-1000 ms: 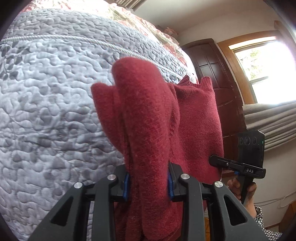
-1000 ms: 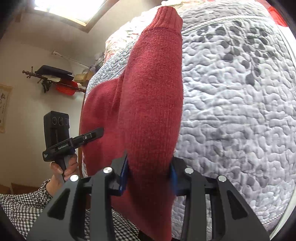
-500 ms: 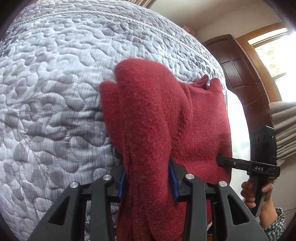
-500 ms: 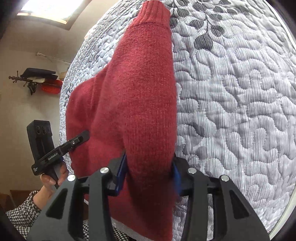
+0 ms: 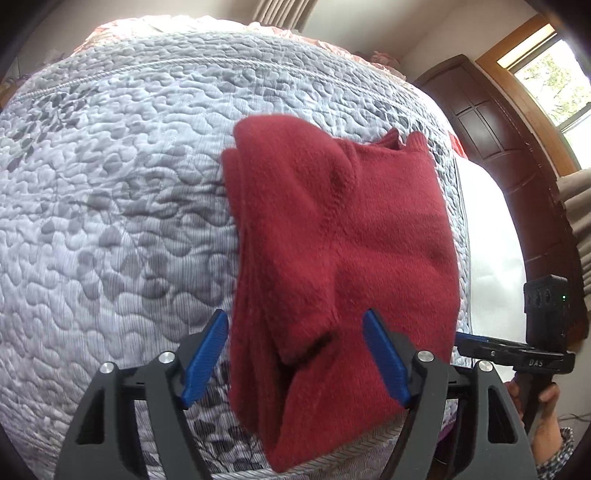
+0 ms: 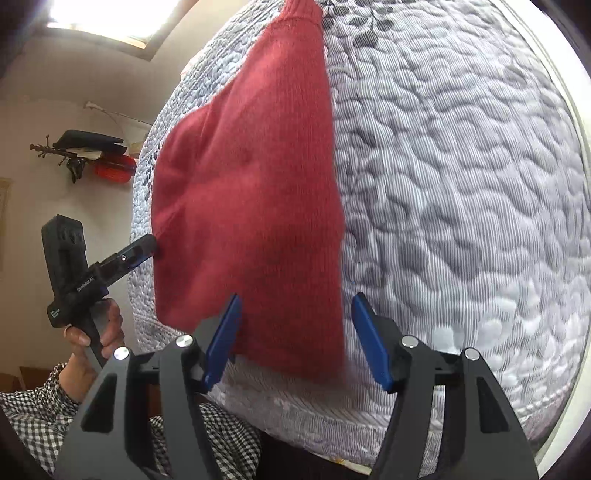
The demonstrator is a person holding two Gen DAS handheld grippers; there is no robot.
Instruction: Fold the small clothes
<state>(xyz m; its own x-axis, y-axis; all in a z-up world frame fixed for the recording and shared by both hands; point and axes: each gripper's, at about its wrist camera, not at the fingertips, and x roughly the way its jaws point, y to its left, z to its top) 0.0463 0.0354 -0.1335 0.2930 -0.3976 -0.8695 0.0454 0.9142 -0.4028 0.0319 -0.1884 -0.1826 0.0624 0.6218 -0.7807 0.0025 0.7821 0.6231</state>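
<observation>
Our 2 grippers, left gripper [image 5: 295,354] and right gripper [image 6: 295,339], gape wide; the red sweater [image 5: 332,236] lies lengthwise between them, probably let go.

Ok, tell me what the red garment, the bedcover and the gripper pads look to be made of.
Red garment: knitted, probably wool or acrylic; matte, fuzzy, ribbed cuff.
Bedcover: quilted woven fabric, likely cotton or polyester; puffy stitched pattern, slight sheen.
Left gripper pads: blue, smooth, maybe rubber or plastic; can't tell which.

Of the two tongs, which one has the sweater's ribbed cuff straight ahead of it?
The right tongs: the sweater runs from them up to its ribbed cuff. The left tongs face only thick folded layers.
</observation>
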